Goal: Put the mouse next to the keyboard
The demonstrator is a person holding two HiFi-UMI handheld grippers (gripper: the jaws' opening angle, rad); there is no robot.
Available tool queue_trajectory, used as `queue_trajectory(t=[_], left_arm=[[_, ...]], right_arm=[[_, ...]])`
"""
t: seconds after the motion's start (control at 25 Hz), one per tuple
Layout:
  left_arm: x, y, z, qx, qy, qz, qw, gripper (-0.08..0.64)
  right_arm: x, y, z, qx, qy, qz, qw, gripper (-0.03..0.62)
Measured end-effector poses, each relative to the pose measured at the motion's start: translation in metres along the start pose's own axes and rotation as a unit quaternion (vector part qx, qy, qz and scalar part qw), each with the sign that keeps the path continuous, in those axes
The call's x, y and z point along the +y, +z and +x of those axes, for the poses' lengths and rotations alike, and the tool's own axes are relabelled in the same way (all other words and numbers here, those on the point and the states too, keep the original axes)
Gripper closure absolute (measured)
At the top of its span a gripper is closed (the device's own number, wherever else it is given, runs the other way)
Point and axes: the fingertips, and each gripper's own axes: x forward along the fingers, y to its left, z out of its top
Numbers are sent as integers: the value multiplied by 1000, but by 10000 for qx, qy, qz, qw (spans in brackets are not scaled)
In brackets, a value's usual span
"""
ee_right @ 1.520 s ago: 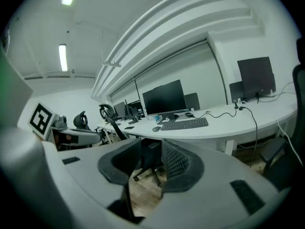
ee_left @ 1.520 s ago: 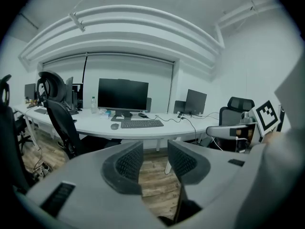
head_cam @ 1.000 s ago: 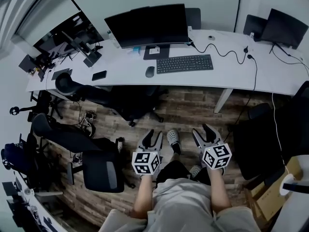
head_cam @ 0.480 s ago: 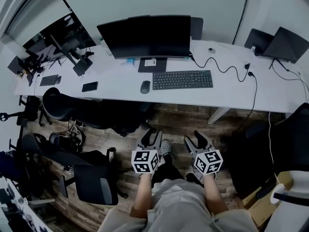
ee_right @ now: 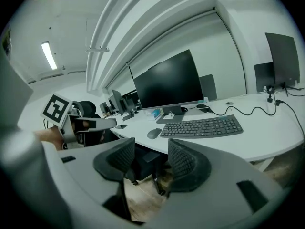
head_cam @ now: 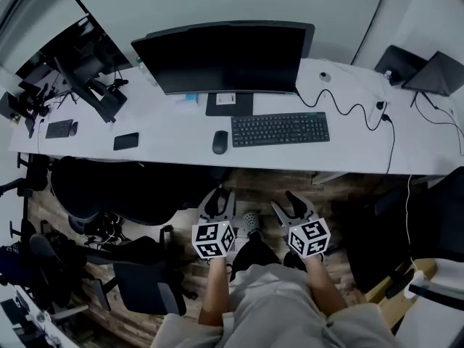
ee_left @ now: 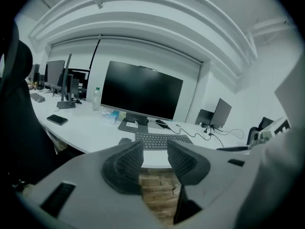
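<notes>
Black and rounded, the small plastic computer mouse (head_cam: 220,142) lies on the long white bench (head_cam: 167,153), just beside the left end of the flat black keyboard (head_cam: 280,129) with a narrow strip of bare top between them, and in front of the foot of the big dark monitor (head_cam: 225,56). You hold your left hand-held gripper (head_cam: 220,196) and your right hand-held gripper (head_cam: 288,203) well short of the bench, over the brown wooden floor (head_cam: 254,187), each with its ribbed jaws moderately apart and nothing between them. To my eye the reach has not yet arrived and no grasp is begun. Your risks come mostly from the mouse's shape and its place. Its shell is smooth and domed, so pads that close high on the curve would likely squeeze it out forward or sideways; come in low on its flanks. It also sits not far from the front edge, and a gripper arriving level and fast could shove it instead of straddling it, or a careless drag could carry it over onto the floor. With the keyboard so near, the inner jaw may catch its corner and skew it. A black office chair (head_cam: 101,187) is pushed under the bench to your left and may crowd your approach.
</notes>
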Motion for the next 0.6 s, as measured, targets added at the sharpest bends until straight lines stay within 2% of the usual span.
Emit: queue_trajectory(t=[0.16,0.6], left_arm=[[22,13,24,37,-126,-139,9998,397],[73,20,64,199,-244,-45,9995,397]], right_arm=[[1,9,34,169,-97,-70,9998,367],[20,11,114,572,-262,-213,9978,368]])
